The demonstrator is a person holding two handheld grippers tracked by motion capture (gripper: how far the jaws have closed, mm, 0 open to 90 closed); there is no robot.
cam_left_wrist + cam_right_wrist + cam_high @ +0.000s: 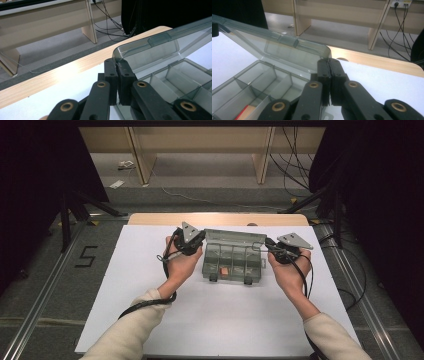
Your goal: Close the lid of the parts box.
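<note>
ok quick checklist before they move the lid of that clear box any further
1. Left gripper shut on a corner of the clear grey plastic lid: ok.
2. Right gripper shut on the other lid corner: ok.
3. Lid raised off the clear compartment box: ok.
4. Box flat on the white table cover: ok.
5. Orange item sits low in its compartment: ok.
6. Hinge condition: cannot tell.

Soft, even light from overhead leaves the white worktop (215,320) bright with faint shadows, both far sides fall black, and the close fingers (110,72) look slightly blurred.
</note>
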